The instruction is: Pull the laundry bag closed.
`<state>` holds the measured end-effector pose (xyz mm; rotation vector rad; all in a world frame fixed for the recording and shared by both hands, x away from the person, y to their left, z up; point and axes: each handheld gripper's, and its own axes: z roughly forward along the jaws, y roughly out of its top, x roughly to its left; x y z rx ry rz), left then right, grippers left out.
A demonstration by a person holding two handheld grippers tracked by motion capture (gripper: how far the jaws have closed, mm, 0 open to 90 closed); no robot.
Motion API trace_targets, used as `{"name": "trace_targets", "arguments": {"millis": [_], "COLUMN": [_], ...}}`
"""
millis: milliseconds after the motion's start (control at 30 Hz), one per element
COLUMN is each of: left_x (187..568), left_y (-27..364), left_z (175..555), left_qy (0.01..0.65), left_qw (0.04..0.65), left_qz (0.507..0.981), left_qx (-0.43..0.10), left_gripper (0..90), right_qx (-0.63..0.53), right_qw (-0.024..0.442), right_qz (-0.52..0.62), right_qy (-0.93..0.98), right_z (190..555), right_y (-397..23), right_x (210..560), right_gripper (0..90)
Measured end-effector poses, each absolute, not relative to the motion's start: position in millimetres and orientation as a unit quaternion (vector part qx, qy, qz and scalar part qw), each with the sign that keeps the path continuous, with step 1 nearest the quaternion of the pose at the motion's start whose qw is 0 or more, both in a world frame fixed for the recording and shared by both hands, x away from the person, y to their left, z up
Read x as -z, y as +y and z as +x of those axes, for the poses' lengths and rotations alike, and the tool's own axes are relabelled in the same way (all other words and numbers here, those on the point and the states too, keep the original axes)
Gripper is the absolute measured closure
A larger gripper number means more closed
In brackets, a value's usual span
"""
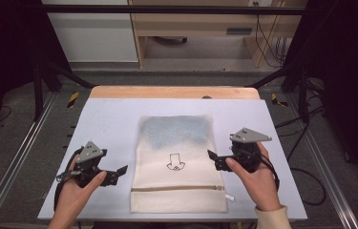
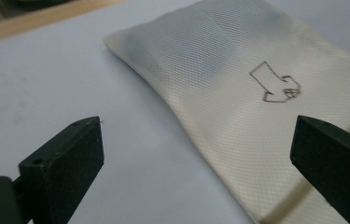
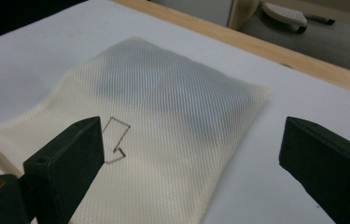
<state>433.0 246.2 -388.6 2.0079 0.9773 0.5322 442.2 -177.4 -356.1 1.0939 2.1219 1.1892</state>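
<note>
Grippers [image 1: 119, 171] [image 1: 213, 157] agape beside mesh bag [image 1: 176, 162], zipper [image 1: 176, 188] overhead.

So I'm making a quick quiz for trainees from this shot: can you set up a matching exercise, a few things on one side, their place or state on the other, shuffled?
Things:
1. mesh bag
2. left gripper
3. right gripper
4. zipper

Places or states:
A. open, beside the bag's right edge
B. runs across the bag's near end
C. flat in the middle of the table
D. open, off the bag's left edge

Pairs: 1-C, 2-D, 3-A, 4-B
</note>
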Motion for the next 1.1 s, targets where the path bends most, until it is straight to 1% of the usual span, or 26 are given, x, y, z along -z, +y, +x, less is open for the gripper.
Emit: {"name": "trace_targets", "arguments": {"millis": [100,200,300,367,400,500,600,700,900,1100], "left_x": [378,372,372,375,376,384,392,398,402,407], "left_y": [244,247,258,266,270,283,296,310,328,338], "left_z": [446,449,448,445,444,447,452,454,456,457], "left_qy": [0.396,0.392,0.392,0.393,0.398,0.415,0.427,0.443,0.45,0.446], "left_qw": [0.434,0.443,0.445,0.424,0.423,0.441,0.422,0.432,0.446,0.448], "left_qz": [0.783,0.776,0.774,0.778,0.774,0.758,0.759,0.746,0.733,0.731], "left_qx": [-0.206,-0.219,-0.221,-0.246,-0.253,-0.241,-0.251,-0.248,-0.25,-0.258], "left_gripper": [4.0,4.0,3.6,3.4,3.6,3.6,3.7,4.1,4.1,4.2], "right_qx": [-0.444,-0.451,-0.455,-0.453,-0.45,-0.46,-0.466,-0.465,-0.456,-0.445], "right_qw": [0.242,0.253,0.261,0.264,0.264,0.273,0.285,0.292,0.301,0.308], "right_qz": [0.396,0.396,0.392,0.391,0.394,0.397,0.403,0.413,0.436,0.456], "right_qy": [0.766,0.759,0.755,0.756,0.757,0.746,0.734,0.726,0.715,0.707], "right_z": [452,457,457,458,458,459,459,459,460,460], "right_y": [-170,-164,-163,-164,-165,-173,-184,-197,-219,-238], "right_x": [347,346,349,354,356,360,362,364,372,381], "right_gripper": [6.9,9.3,10.0,9.3,9.0,8.7,7.6,7.4,7.5,7.3]}}
